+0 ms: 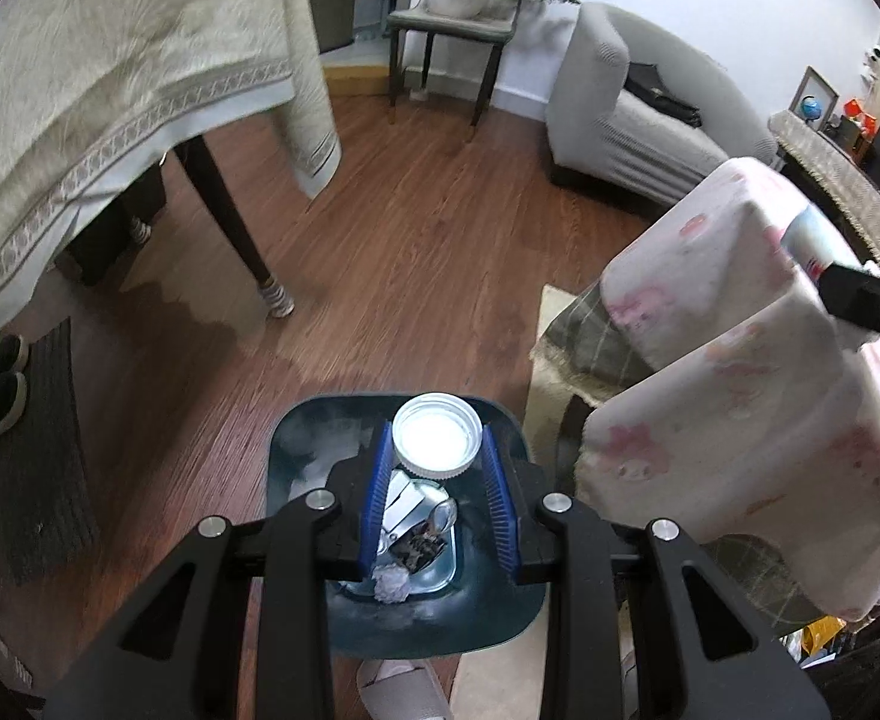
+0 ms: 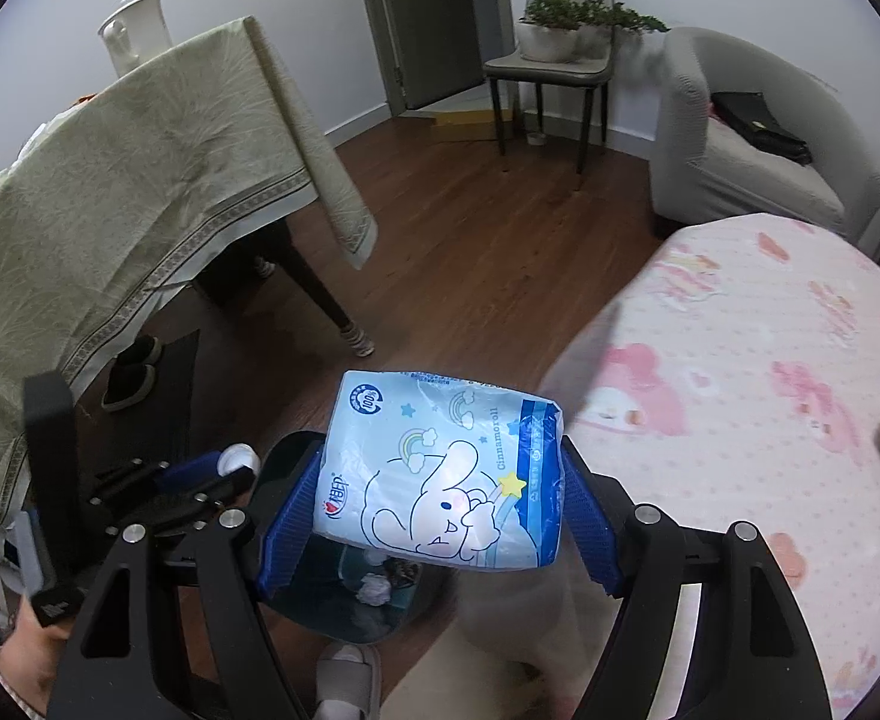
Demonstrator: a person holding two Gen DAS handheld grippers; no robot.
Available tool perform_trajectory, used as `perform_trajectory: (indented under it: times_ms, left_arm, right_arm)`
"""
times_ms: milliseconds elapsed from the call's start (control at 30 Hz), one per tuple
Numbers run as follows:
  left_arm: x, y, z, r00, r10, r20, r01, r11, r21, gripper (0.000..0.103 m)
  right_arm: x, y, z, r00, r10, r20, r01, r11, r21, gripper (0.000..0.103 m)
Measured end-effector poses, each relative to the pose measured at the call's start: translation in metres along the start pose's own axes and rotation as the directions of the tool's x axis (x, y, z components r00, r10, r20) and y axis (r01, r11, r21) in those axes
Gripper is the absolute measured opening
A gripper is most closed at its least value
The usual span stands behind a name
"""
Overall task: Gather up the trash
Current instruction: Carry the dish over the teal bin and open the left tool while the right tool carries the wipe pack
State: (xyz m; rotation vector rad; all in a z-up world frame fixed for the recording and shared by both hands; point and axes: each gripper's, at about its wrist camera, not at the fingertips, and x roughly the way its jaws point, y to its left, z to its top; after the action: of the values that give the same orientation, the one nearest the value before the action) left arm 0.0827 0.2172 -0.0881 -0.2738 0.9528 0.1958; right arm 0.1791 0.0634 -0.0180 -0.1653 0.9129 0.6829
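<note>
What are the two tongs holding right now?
Left tongs: shut on the white lid, over the trash bin.
Right tongs: shut on the blue tissue pack.

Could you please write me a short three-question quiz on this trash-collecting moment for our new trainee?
1. True or false: the left gripper holds a white lid over the dark bin.
2. What is the right gripper holding? A) a tissue pack B) a slipper C) a plant pot
3. Fill in: at the bottom of the bin lies a crumpled white ____ ball.

Key
1. True: the lid sits between the blue pads, above the open bin.
2. A: the blue tissue pack with a cartoon print, clamped from both sides beside the pink-covered table.
3. Paper.
</note>
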Motion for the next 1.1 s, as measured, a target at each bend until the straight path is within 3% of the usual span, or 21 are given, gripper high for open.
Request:
perform_trajectory:
  times_ms: [533, 867, 1100]
  left_arm:
    - [0.04, 0.042, -0.028, 0.99, 0.04, -0.136, -0.047, 0.998, -0.049, 0.032]
    - [0.068, 0.062, -0.049, 0.971, 0.056, -0.233, -0.069, 0.997, -0.045, 0.032]
    - [0.081, 0.064, -0.061, 0.954, 0.019, -0.298, -0.033, 0.999, -0.043, 0.033]
  right_arm:
    - [0.037, 0.052, 0.004, 0.996, 0.078, -0.051, -0.081, 0.995, -0.065, 0.075]
    - [0.065, 0.08, 0.002, 0.991, 0.099, -0.091, -0.106, 0.991, -0.084, 0.075]
    - [0.082, 0.088, -0.002, 0.987, 0.102, -0.125, -0.113, 0.99, -0.086, 0.075]
